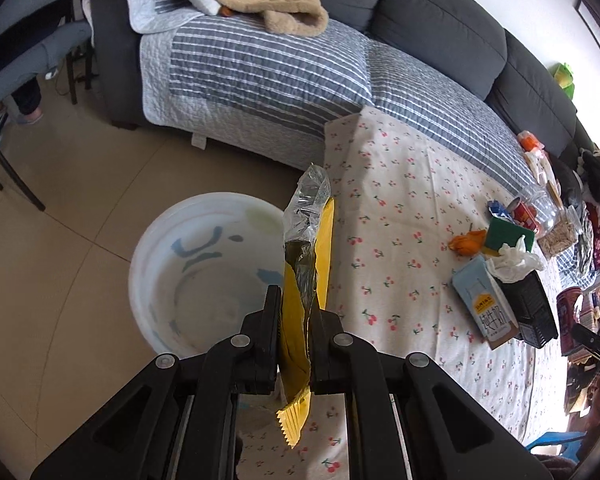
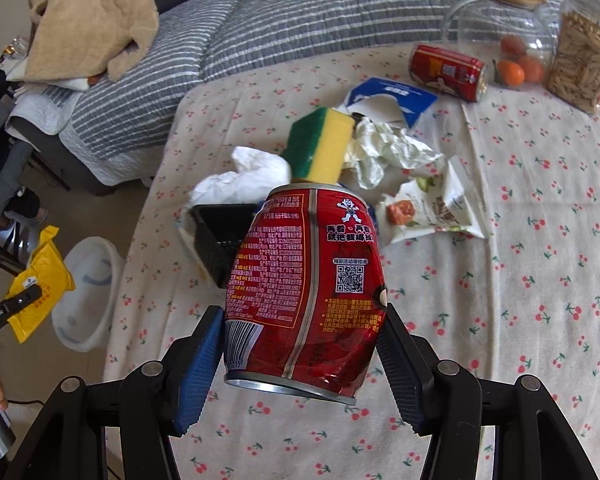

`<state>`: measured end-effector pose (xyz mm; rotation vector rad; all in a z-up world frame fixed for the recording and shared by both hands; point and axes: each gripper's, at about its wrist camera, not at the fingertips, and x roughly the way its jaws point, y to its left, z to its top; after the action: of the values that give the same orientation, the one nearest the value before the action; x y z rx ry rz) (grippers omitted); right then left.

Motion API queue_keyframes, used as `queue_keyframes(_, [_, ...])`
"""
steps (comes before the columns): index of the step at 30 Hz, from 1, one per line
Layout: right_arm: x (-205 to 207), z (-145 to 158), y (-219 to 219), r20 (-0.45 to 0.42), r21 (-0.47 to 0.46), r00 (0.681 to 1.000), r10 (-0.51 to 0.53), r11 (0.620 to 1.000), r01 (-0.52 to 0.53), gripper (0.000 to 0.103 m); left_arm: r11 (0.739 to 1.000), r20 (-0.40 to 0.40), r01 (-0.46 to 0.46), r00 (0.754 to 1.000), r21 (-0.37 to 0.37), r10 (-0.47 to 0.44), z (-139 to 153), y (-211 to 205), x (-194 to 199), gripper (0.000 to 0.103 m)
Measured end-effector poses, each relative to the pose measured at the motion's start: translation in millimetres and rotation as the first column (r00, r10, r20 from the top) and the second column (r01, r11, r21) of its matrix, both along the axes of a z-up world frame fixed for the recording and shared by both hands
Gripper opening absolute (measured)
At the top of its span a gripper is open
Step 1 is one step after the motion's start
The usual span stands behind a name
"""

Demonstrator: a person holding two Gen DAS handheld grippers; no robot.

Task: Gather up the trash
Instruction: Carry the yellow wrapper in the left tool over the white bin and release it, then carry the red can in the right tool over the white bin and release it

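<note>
1. Holding a yellow wrapper [image 1: 306, 300], the left gripper [image 1: 296, 312] has its jaws clamped on the packet's middle; the clear torn end sticks up and the crimped end hangs below the jaws.
2. Landmark: the white bin [image 1: 204, 272] stands on the floor, just beside the edge of the cherry-print table [image 1: 400, 208]. In the left wrist view the wrapper hangs over the bin's table-side rim, not its centre.
3. Carry the wrapper further over the bin's middle before parting the jaws; light film may drift or catch on the rim.
4. The right gripper [image 2: 304, 344] is clamped on a dented red can [image 2: 308, 288], held over the table, well apart from the bin.
5. Bring the can over next, keeping it clear of the black basket [image 2: 220, 236] at the table's bin-side edge.
6. Away from the bin, a second red can [image 2: 448, 72], crumpled paper [image 2: 388, 148] and a snack bag [image 2: 432, 208] remain.
</note>
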<state>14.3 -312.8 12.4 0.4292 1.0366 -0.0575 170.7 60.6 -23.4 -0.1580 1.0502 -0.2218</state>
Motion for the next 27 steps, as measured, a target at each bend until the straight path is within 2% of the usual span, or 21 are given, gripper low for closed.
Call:
queue_keyframes(4, [8, 5, 26, 0.023, 0.008, 0.999, 0.049, 0.999, -0.050, 0.065, 1.000, -0.019, -0.007, 1.000, 0.012, 0.008, -16, 12, 10, 0.013])
queue_keyframes(6, [12, 4, 40, 0.028, 0.010, 0.997, 0.076, 0.997, -0.076, 0.065, 0.998, -0.046, -0.027, 0.998, 0.055, 0.030, -25, 16, 17, 0.021])
queue_keyframes(7, [15, 4, 47, 0.028, 0.011, 0.996, 0.087, 0.996, -0.087, 0.065, 0.996, -0.055, -0.045, 0.997, 0.079, 0.049, -27, 19, 19, 0.028])
queue_keyframes(9, [20, 2, 60, 0.030, 0.015, 0.993, 0.110, 0.994, -0.111, 0.065, 0.991, -0.050, -0.077, 0.995, 0.114, 0.084, -29, 25, 21, 0.072])
queue_keyframes(11, [27, 1, 74, 0.031, 0.013, 0.990, 0.134, 0.991, -0.135, 0.065, 0.983, -0.025, -0.101, 0.994, 0.153, 0.106, -26, 29, 19, 0.087])
queue_keyframes(14, [38, -4, 97, 0.029, 0.015, 0.984, 0.176, 0.984, -0.176, 0.065, 0.975, 0.008, -0.103, 0.995, 0.198, 0.103, -22, 38, 13, 0.089])
queue_keyframes(19, [66, -24, 146, 0.007, 0.025, 0.967, 0.253, 0.967, -0.253, 0.065, 0.969, -0.002, -0.100, 0.995, 0.224, 0.103, -22, 56, 2, 0.093])
queue_keyframes(27, [117, -63, 232, 0.000, 0.015, 0.936, 0.353, 0.936, -0.353, 0.065, 0.945, 0.011, -0.115, 0.993, 0.306, 0.117, -26, 85, -13, 0.100])
